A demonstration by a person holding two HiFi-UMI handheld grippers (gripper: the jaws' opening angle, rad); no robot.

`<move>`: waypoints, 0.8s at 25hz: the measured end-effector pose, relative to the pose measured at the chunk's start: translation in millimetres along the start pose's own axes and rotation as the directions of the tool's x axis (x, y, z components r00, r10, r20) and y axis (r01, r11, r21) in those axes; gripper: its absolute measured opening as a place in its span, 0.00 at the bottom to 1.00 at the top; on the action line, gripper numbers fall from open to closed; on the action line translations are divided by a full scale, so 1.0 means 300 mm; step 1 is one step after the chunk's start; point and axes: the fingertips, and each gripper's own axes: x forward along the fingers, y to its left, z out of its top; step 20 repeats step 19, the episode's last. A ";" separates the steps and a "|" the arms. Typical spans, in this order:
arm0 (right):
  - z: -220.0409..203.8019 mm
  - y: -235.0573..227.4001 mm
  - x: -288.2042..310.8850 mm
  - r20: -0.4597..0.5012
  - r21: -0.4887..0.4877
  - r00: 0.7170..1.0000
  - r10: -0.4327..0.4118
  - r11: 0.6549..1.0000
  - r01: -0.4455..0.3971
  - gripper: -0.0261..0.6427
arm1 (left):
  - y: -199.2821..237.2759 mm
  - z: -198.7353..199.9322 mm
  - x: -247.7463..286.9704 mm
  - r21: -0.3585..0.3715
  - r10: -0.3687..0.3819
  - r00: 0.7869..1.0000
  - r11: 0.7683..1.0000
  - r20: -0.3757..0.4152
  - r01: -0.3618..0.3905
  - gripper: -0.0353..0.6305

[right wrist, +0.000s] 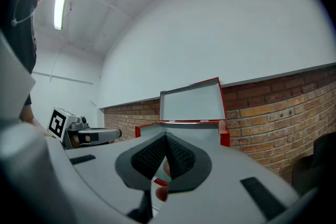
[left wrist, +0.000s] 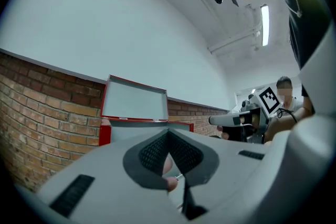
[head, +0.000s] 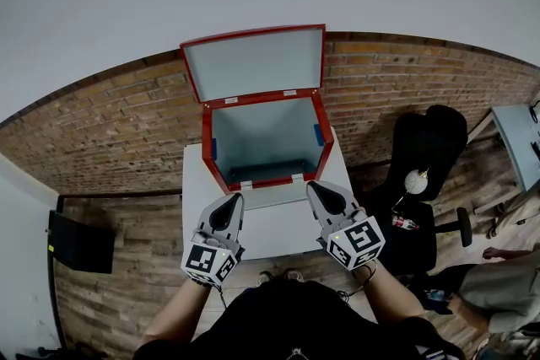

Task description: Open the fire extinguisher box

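Jaws together, left gripper [head: 233, 200] hovers beside right gripper [head: 317, 188].

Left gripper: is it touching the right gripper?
Apart. The head view shows the left gripper and right gripper side by side at the open box's front, with a stretch of white table plainly between them.

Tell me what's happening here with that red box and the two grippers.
A person holds a gripper in each hand before the red fire extinguisher box on a white table. The box is already open: its lid stands raised and the inside looks empty. The left gripper and right gripper sit near its front edge, jaws together, holding nothing.
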 end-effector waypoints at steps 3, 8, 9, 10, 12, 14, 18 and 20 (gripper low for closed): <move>-0.009 0.010 -0.005 -0.002 0.003 1.000 0.004 1.000 -0.004 0.07 | -0.022 -0.001 0.004 -0.004 -0.012 1.000 1.000 -0.002 0.012 0.12; -0.012 0.010 -0.009 -0.006 -0.001 1.000 -0.008 1.000 0.008 0.07 | -0.036 -0.006 0.003 -0.002 -0.021 1.000 1.000 -0.003 0.021 0.13; -0.010 0.011 -0.009 -0.004 -0.002 1.000 -0.008 1.000 0.008 0.07 | -0.036 -0.005 0.001 -0.001 -0.021 1.000 1.000 -0.004 0.021 0.13; -0.008 0.012 -0.010 -0.002 -0.002 1.000 -0.009 1.000 0.009 0.07 | -0.036 -0.005 -0.001 0.000 -0.021 1.000 1.000 -0.004 0.021 0.13; -0.004 0.014 -0.010 0.002 -0.003 1.000 -0.010 1.000 0.010 0.07 | -0.037 -0.004 -0.007 0.002 -0.019 1.000 1.000 -0.005 0.019 0.13; -0.003 0.016 -0.010 0.004 -0.004 1.000 -0.011 1.000 0.011 0.07 | -0.034 -0.003 -0.013 0.001 -0.015 1.000 1.000 -0.004 0.015 0.12; -0.003 0.024 -0.008 0.005 -0.003 1.000 -0.012 1.000 0.012 0.07 | -0.024 -0.005 -0.026 -0.004 -0.004 1.000 1.000 -0.005 0.004 0.12; -0.003 0.026 -0.008 0.005 -0.003 1.000 -0.012 1.000 0.012 0.07 | -0.022 -0.006 -0.030 -0.005 -0.001 1.000 1.000 -0.006 0.001 0.12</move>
